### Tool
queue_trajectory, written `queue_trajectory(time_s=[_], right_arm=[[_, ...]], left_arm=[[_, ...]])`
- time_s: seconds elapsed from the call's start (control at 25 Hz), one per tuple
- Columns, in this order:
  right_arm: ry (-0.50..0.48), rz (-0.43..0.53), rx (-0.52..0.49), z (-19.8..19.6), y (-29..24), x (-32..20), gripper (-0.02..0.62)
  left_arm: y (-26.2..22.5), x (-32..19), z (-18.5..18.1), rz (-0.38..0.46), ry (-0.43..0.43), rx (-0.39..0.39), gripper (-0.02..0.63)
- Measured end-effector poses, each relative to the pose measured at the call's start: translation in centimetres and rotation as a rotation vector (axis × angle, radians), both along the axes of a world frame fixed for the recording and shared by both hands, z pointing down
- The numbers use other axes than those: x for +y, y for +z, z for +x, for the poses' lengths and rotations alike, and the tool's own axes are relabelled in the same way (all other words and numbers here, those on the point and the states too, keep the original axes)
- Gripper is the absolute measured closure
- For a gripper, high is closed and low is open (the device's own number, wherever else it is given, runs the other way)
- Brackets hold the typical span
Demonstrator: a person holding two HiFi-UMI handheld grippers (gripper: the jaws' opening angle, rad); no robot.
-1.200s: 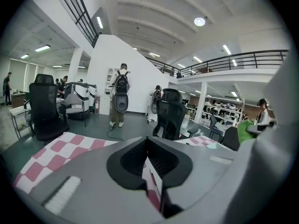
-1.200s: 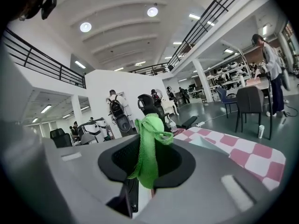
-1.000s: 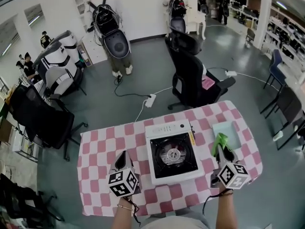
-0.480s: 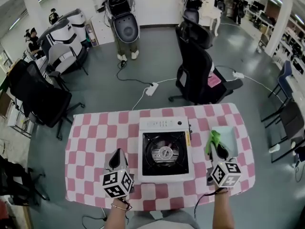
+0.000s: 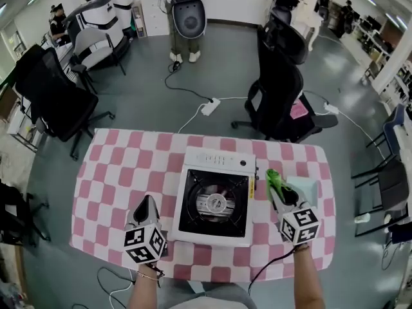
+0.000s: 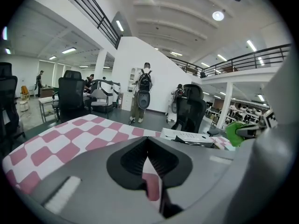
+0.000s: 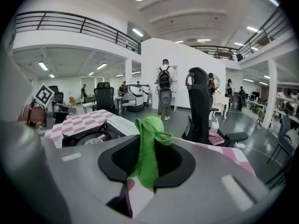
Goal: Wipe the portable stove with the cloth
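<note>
Beside the portable stove (image 5: 214, 201), the right gripper (image 5: 277, 187) clamps the green cloth (image 7: 146, 146), seemingly soft, light, best pinched at a bunched fold; the left gripper (image 5: 145, 204) sits closed, empty

- Cloth (image 5: 275, 179): only the top fold shows. The lower end is buried between the clamped jaws of the right gripper (image 5: 278, 190), and also in the right gripper view.
- Pale blue square (image 5: 309, 188): left part covered by that gripper. Tray or mat, cannot tell.
- Stove (image 5: 217, 161): panel print too small to read. In the left gripper view, the left gripper (image 6: 148, 149) hides all but the far edge.
- Both forearms cut off at the head view's bottom edge.
</note>
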State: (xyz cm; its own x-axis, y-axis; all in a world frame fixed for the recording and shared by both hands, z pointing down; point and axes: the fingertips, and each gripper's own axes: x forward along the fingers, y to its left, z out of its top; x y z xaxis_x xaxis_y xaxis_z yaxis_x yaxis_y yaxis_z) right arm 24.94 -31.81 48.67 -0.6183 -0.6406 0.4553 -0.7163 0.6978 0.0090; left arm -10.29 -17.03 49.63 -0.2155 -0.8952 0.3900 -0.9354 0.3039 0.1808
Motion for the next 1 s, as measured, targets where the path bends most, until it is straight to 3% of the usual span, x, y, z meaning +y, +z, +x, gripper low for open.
queue_trajectory(time_s=[0.52, 1.0], right_arm=[[-0.348, 0.067, 0.257, -3.0, 2.1, -3.9, 0.500], [-0.450, 0.118, 0.471, -3.7, 4.7, -6.4, 0.500]], left_arm=[[1.2, 0.7, -1.6, 0.018, -0.092, 0.050, 0.606], [2.6, 0.9, -2.3, -0.007, -0.114, 0.053, 0.606]])
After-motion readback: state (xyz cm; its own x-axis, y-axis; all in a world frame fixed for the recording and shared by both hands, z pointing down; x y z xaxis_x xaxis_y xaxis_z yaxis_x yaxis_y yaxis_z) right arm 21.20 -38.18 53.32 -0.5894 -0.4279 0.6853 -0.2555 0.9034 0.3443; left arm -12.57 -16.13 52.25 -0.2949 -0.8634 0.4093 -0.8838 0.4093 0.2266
